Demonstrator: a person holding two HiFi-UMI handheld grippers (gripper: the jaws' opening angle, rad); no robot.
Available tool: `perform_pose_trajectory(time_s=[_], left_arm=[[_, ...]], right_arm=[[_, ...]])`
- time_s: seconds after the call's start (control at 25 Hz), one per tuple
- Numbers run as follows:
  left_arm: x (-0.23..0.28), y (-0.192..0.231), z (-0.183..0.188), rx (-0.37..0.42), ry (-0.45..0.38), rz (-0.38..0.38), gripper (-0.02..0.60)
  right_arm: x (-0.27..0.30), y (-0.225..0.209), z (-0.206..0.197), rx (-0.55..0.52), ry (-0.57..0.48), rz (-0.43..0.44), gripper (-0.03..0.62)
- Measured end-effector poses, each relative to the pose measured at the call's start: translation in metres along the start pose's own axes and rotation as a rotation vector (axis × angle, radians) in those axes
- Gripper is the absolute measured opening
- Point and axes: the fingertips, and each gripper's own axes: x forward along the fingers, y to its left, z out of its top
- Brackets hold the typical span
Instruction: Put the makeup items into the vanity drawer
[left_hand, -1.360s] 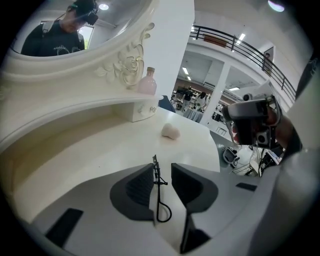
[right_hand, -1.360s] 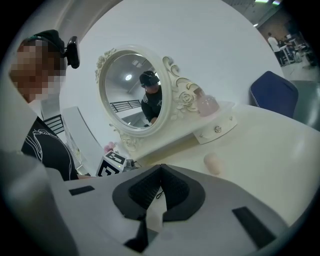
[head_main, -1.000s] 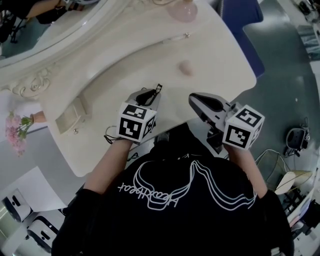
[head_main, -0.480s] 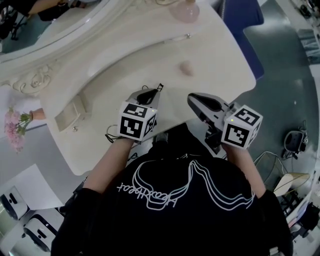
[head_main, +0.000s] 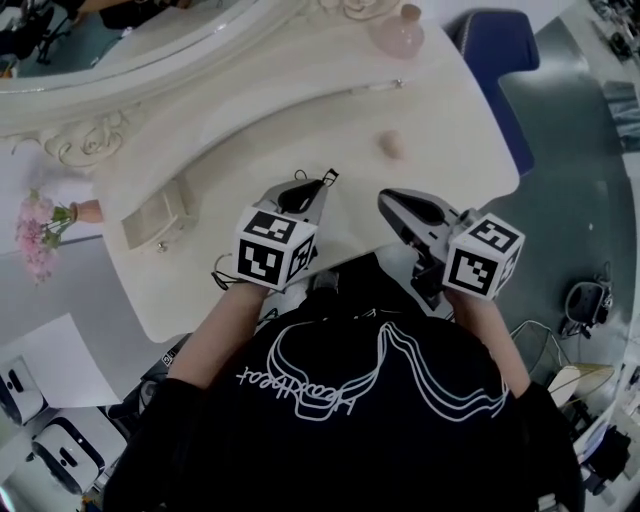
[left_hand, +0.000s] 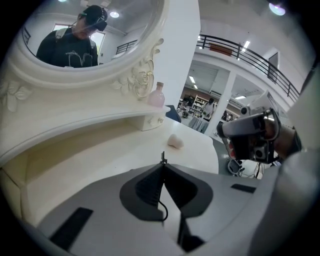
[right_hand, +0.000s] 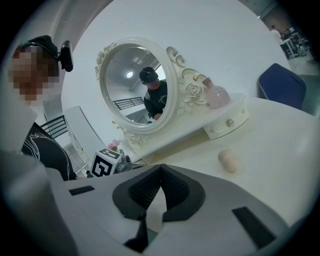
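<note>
A beige egg-shaped makeup sponge (head_main: 390, 144) (left_hand: 175, 142) (right_hand: 227, 160) lies alone on the white vanity top (head_main: 240, 140), ahead of both grippers. My left gripper (head_main: 318, 190) (left_hand: 163, 165) hovers over the top's near edge, shut on a thin black wire-like pin (head_main: 322, 180) (left_hand: 162, 156) whose tip sticks out past the jaws. My right gripper (head_main: 385, 200) (right_hand: 160, 167) is beside it to the right, shut with nothing between the pads. A small drawer (head_main: 150, 220) on the left of the vanity shelf looks pulled out. The right drawer (head_main: 375, 88) (right_hand: 227, 122) is closed.
A pink bottle (head_main: 398, 33) (left_hand: 156, 95) (right_hand: 217, 96) stands on the shelf over the right drawer. The oval mirror (right_hand: 135, 85) rises behind. Pink flowers (head_main: 35, 235) stand off the left end. A blue chair (head_main: 500, 70) is by the table's far right edge.
The head view has tipped, so the table sits lower in the frame. The left gripper has edged forward with the black pin. The right gripper has hardly moved.
</note>
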Motion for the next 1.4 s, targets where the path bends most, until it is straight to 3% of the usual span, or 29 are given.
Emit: perform_pose_trajectory(time_s=[0.68,1.4], left_arm=[[-0.108,0.040,0.012,-0.085,-0.167,0.124,0.012],[-0.211,0.118,-0.016,-0.137,-0.238,0.358,0.012]], right_arm=[[0.058,0.059,-0.010,-0.077,0.104,0.126,0.003],[0.120,0.107,-0.022,-0.155,0.243,0.259,0.003]])
